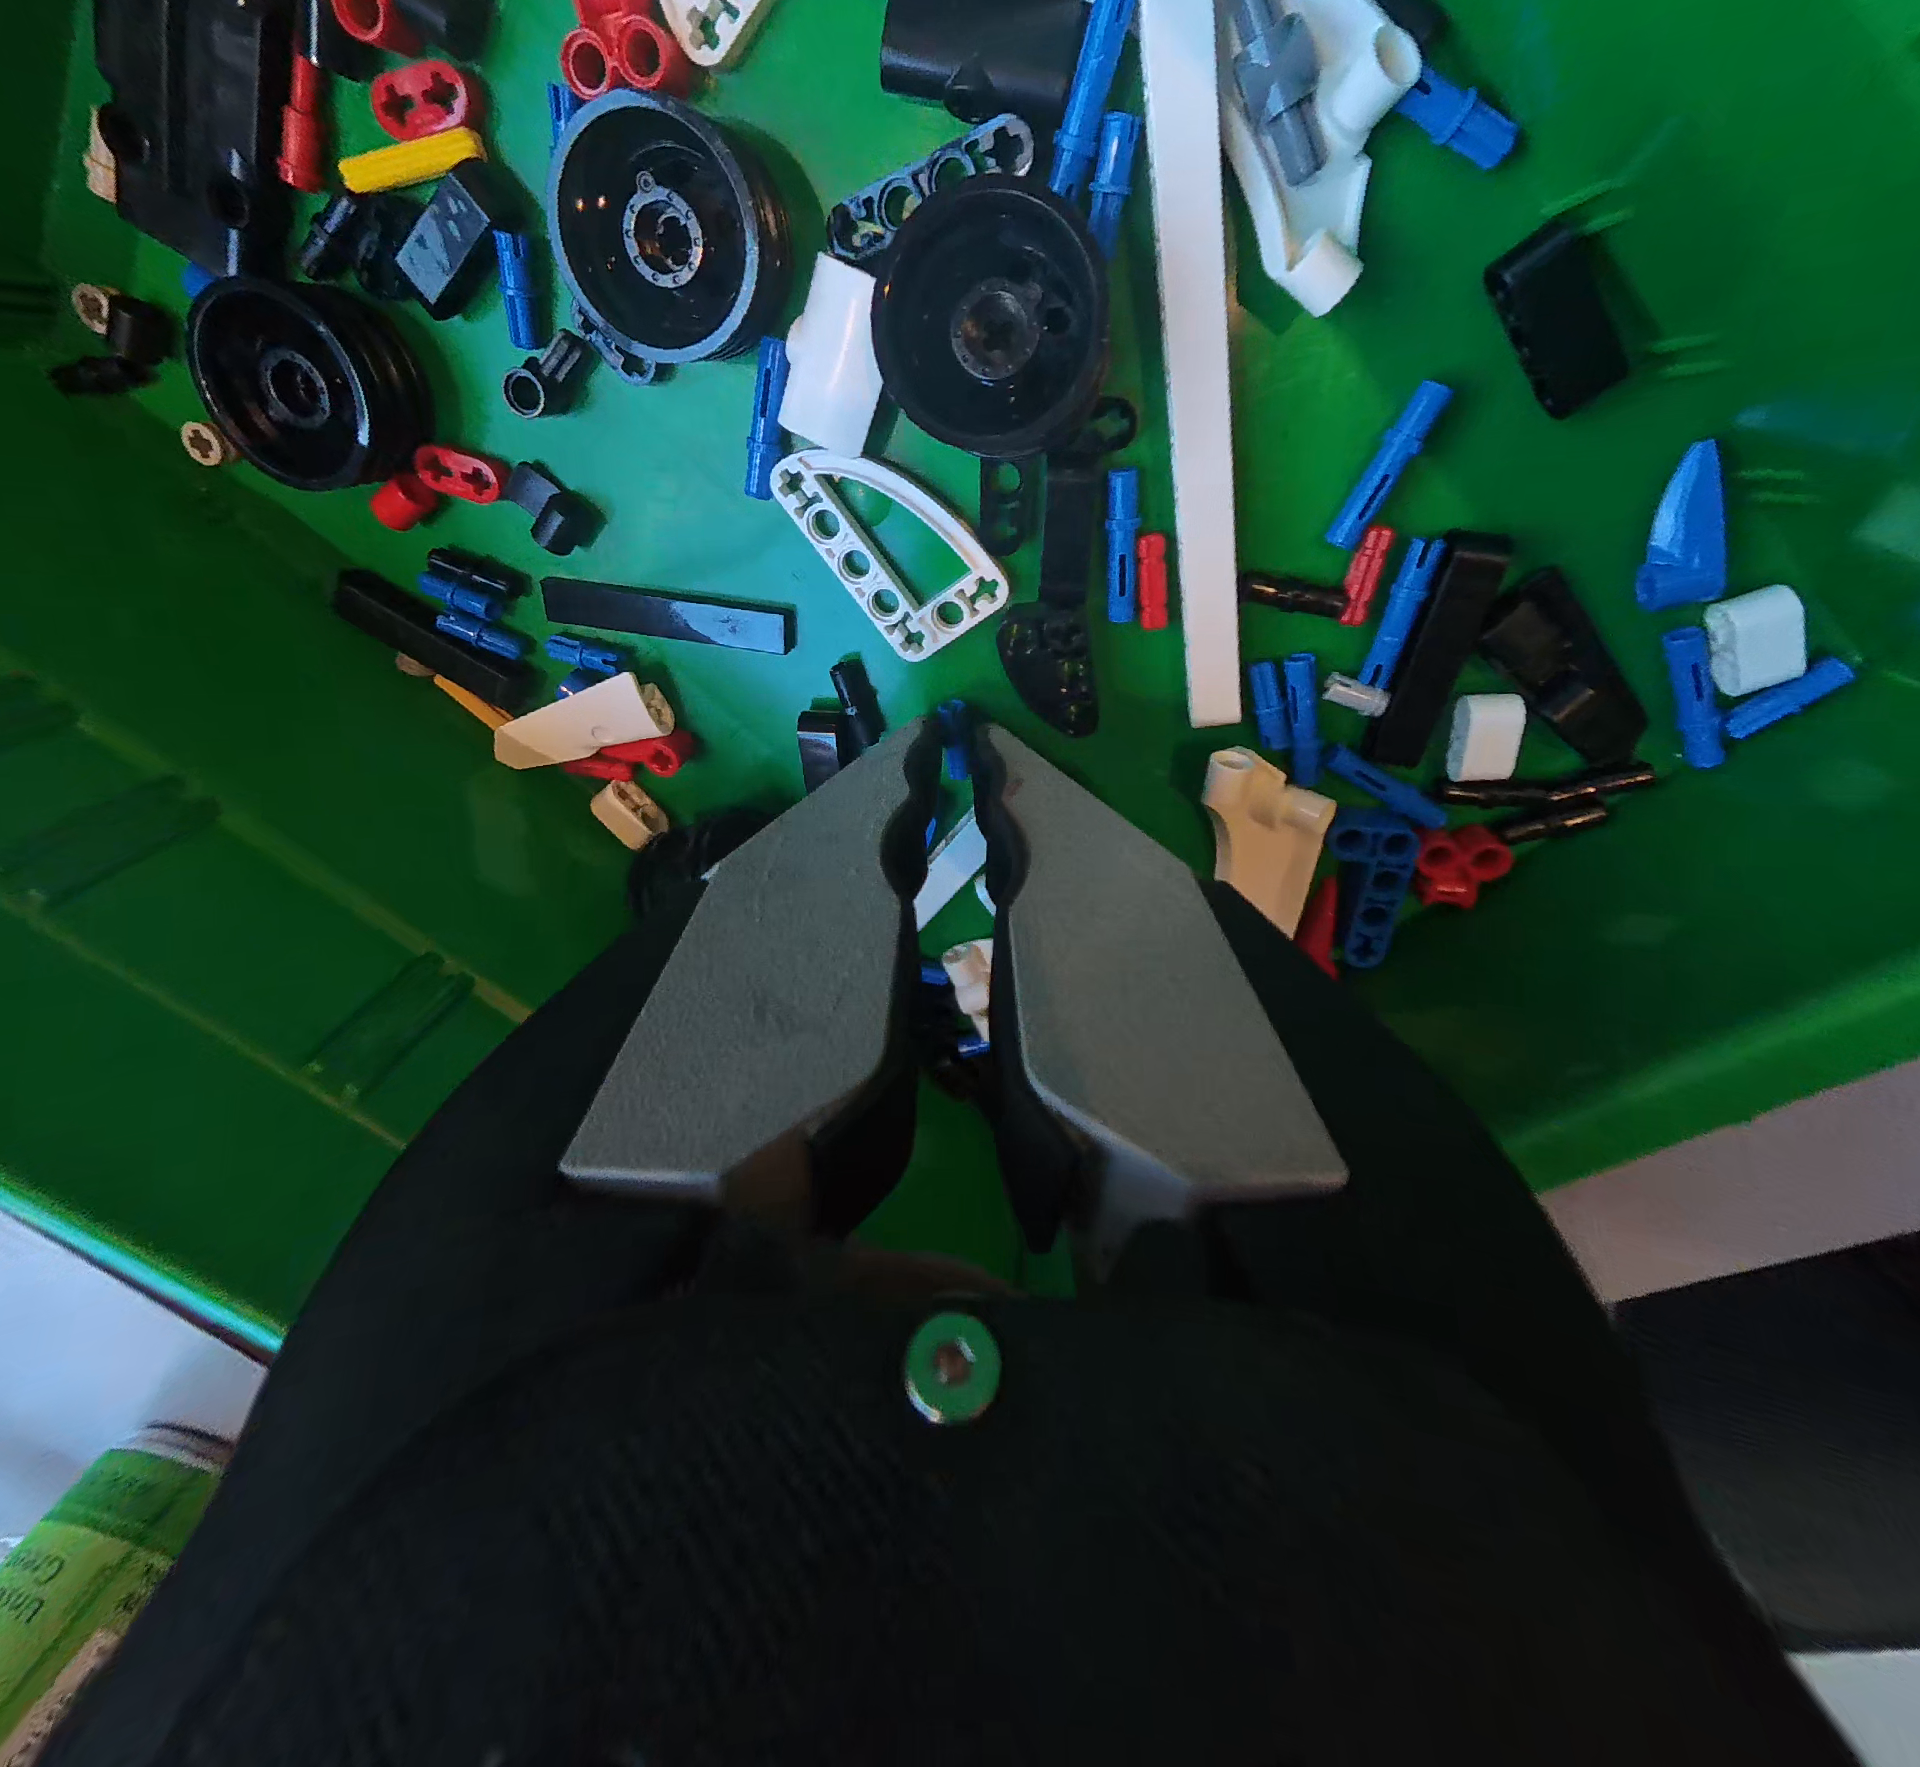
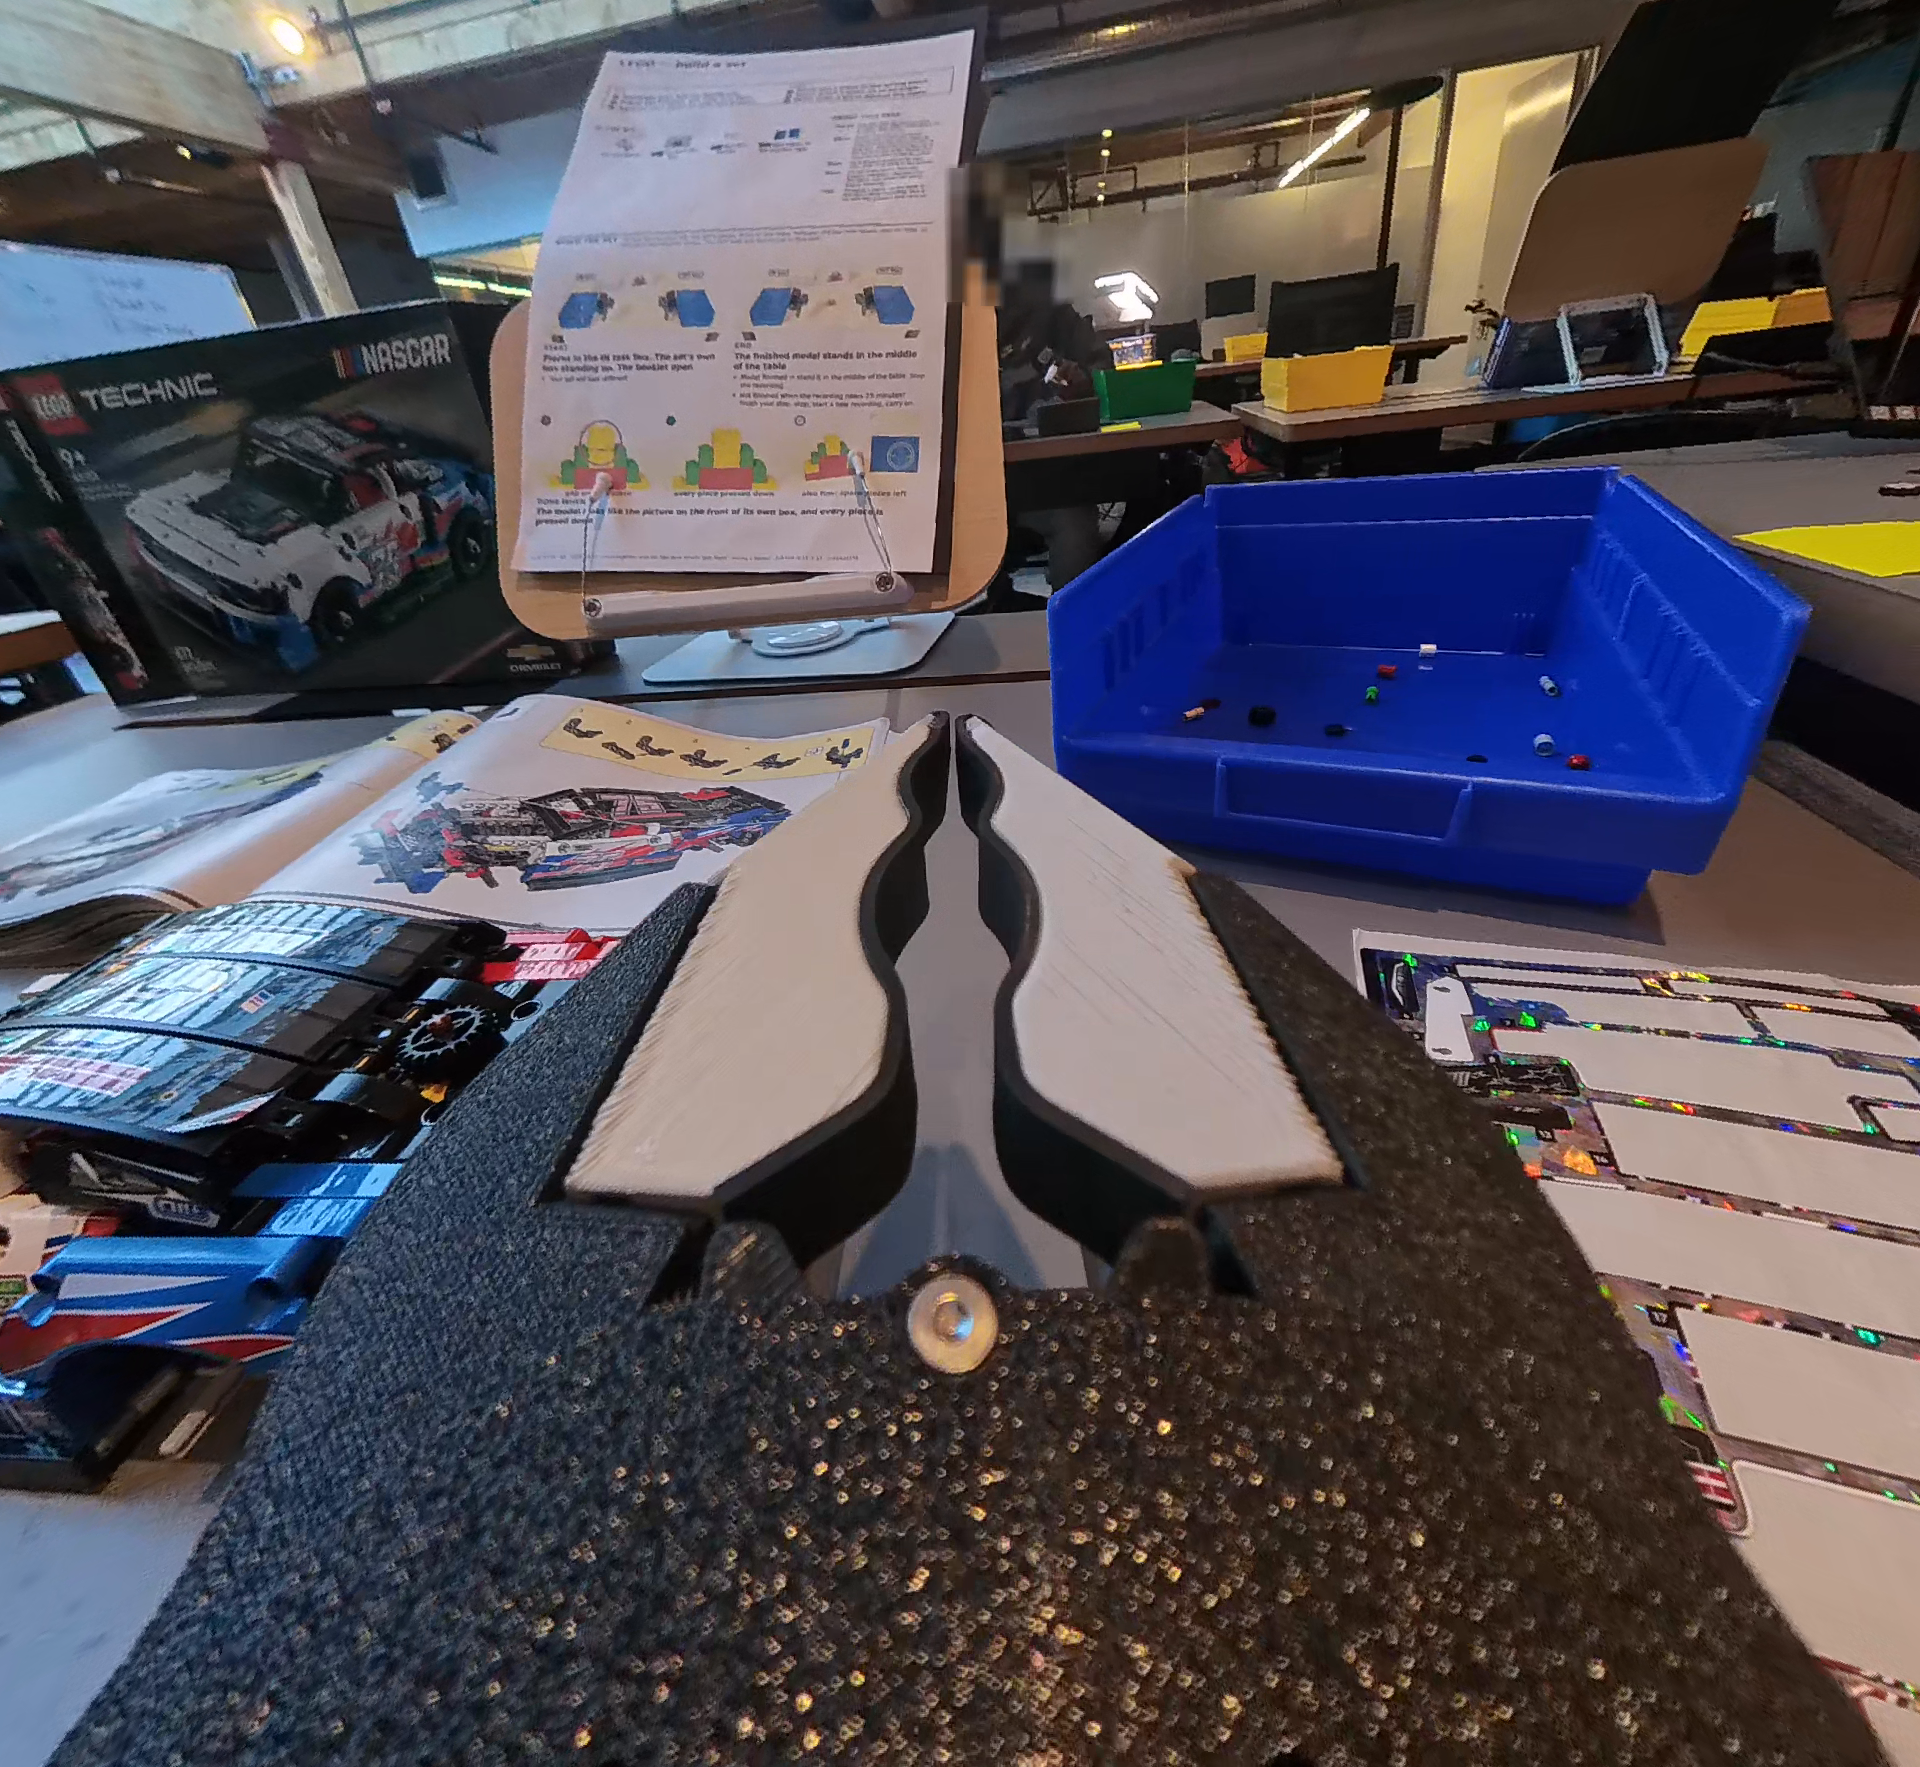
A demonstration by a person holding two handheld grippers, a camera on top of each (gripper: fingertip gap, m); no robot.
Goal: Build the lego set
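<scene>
Pointing down into the green bin [image 1: 1662, 1042], the left claw [image 1: 954, 743] pinched a small blue pin [image 1: 954, 730] at its tips among loose lego pieces. The right claw [image 2: 952, 730] hovered level above the table [image 2: 1766, 844], clenched on nothing, left of the blue bin [image 2: 1403, 574], with the half-built car [image 2: 208, 1146] farther left.

Loose pieces are scattered across the floor of a bin [image 1: 1714, 159]. Three wheels [image 1: 665, 226] are set in a row toward its left, and a long strip [image 1: 1195, 367] is laid to their right. On the surface [image 2: 1299, 896], an open booklet [image 2: 436, 813] is placed behind the partly built car [image 2: 208, 1094]. A second bin [image 2: 1434, 678], with a few small pieces in it, is found to the right, in front of which a sticker sheet [image 2: 1714, 1146] is laid. Behind the booklet, a set box [image 2: 260, 491] is stood left of a sheet stand [image 2: 748, 346].
</scene>
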